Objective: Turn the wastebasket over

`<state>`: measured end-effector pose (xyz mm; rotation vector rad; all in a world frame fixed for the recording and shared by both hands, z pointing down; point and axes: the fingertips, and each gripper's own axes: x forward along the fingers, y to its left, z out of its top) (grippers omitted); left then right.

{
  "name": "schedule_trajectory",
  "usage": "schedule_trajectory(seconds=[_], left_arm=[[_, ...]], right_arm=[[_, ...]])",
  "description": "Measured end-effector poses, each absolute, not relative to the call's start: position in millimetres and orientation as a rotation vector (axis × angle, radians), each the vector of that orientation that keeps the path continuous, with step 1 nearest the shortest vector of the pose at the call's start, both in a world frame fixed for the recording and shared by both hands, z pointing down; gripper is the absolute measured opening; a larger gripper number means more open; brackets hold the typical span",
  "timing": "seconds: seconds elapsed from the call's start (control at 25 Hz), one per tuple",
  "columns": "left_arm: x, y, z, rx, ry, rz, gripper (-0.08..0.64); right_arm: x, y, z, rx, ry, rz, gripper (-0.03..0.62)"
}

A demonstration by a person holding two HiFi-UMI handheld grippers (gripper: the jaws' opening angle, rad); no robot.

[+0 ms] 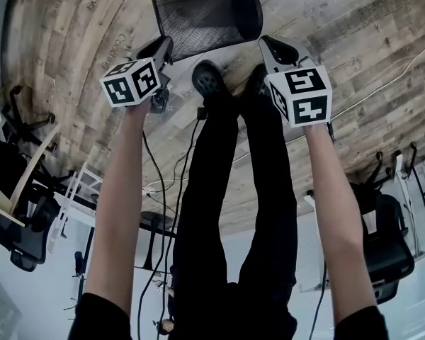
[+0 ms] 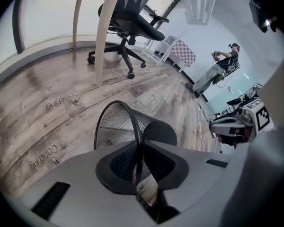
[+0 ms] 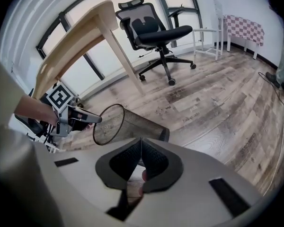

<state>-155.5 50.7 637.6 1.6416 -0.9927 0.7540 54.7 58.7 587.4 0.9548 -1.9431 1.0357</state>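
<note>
Floor: a grey-brown wood-plank floor (image 1: 354, 55) fills the top of the head view. You stand on it in black trousers (image 1: 234, 211), with your black shoes (image 1: 208, 78) just below the basket in that view.

Furniture: in the right gripper view, a light wooden desk (image 3: 80, 37) and a black mesh-backed office chair on castors (image 3: 156, 32) stand behind the basket, well apart from it.

Task item: the black wire-mesh cylindrical wastebasket (image 1: 205, 16) lies on its side on the floor, just ahead of your shoes. Its open mouth faces your left. Its closed base faces your right.

Left: your white left gripper with its marker cube (image 1: 164, 44) is at the mouth of the basket. Its jaws are clamped on the thin top rim, which runs straight down between them in the left gripper view.

Right: your white right gripper with its marker cube (image 1: 269, 46) sits just beside the closed base end. Its jaws are pressed together with nothing between them. Whether the tips touch the mesh cannot be told.
</note>
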Motion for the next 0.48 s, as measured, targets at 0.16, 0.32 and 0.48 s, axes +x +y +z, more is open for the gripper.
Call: schedule_trajectory(seconds=[0.16, 0.32, 0.48], left_arm=[[-165, 60, 647, 1.636, -0.984, 0.786, 0.054], [-179, 67, 656, 1.612, -1.006, 0.799, 0.057], [-185, 74, 665, 1.608, -1.000, 0.819, 0.060]], right_arm=[[62, 66, 619, 0.965, -1.856, 1.067, 0.034], [60, 75, 648, 0.959, -1.785, 1.107, 0.034], [60, 75, 668, 0.973, -1.761, 1.150, 0.035]])
